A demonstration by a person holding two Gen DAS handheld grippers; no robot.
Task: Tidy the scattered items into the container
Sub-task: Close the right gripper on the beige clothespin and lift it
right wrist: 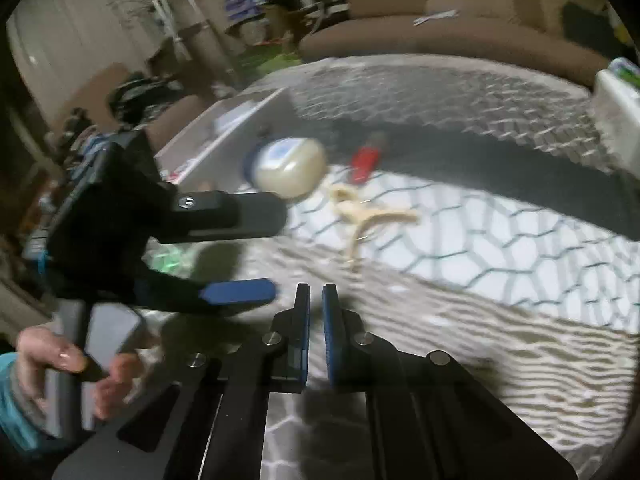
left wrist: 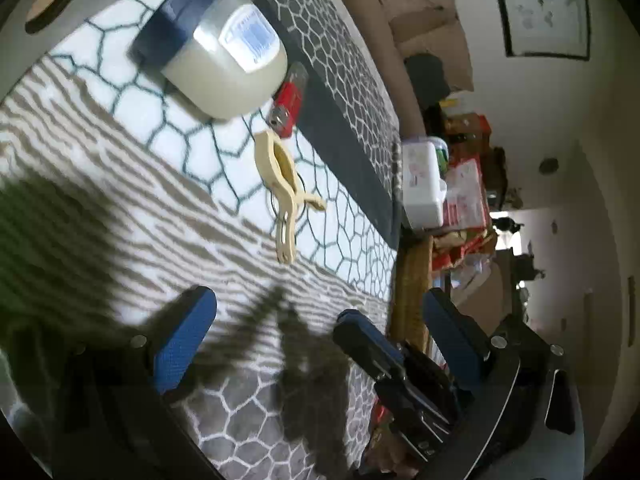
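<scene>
A cream jar with a blue lid (left wrist: pixel 228 64) (right wrist: pixel 290 168) lies on its side on the patterned cloth. Beside it are a small red item (left wrist: pixel 286 106) (right wrist: pixel 366 158) and a cream clothes peg (left wrist: pixel 286 196) (right wrist: pixel 370 216). My left gripper (left wrist: pixel 320 332) (right wrist: pixel 256 252) is open and empty, short of the peg. The right gripper (right wrist: pixel 316 294) (left wrist: pixel 350 320) is shut with nothing seen between its pads, and it sits between the left gripper's fingers in the left wrist view. A white open box (right wrist: pixel 236 124) stands just behind the jar.
The cloth (right wrist: pixel 460 240) covers a table whose far edge meets a brown sofa (right wrist: pixel 440 36). A white plastic tub (left wrist: pixel 422 184) (right wrist: pixel 618 112) stands at the table's end among red packets. A hand (right wrist: pixel 60 356) holds the left gripper's handle.
</scene>
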